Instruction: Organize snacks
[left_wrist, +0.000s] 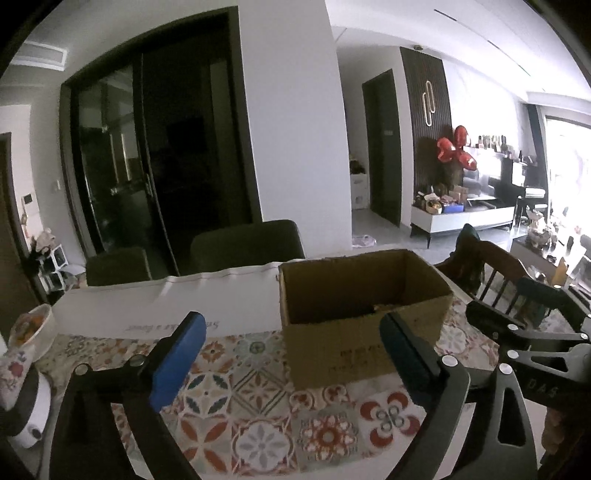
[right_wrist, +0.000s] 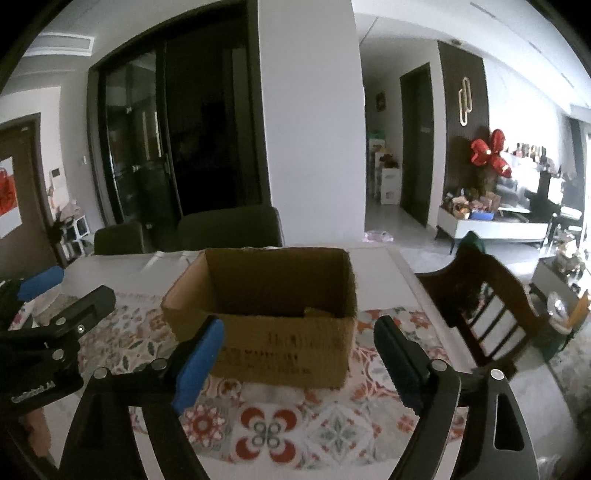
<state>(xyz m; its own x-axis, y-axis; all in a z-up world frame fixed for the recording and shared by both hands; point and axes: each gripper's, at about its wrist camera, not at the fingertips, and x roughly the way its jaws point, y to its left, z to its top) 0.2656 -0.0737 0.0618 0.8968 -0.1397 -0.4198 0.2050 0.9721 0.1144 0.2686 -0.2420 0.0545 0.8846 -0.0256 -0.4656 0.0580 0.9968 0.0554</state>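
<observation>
A brown cardboard box (left_wrist: 364, 317) stands upright on the desk (left_wrist: 147, 306), its top open and its flaps out of sight. Its near wall carries lines of dark printed text, too blurred to read. It rests partly on a tile-patterned cloth (left_wrist: 258, 406) in red, orange and grey, with its far side towards the desk's plain white part. Inside, the walls lie in shadow; a small tan shape (left_wrist: 384, 307) shows low at the near right corner, possibly a snack, but what it is cannot be told
</observation>
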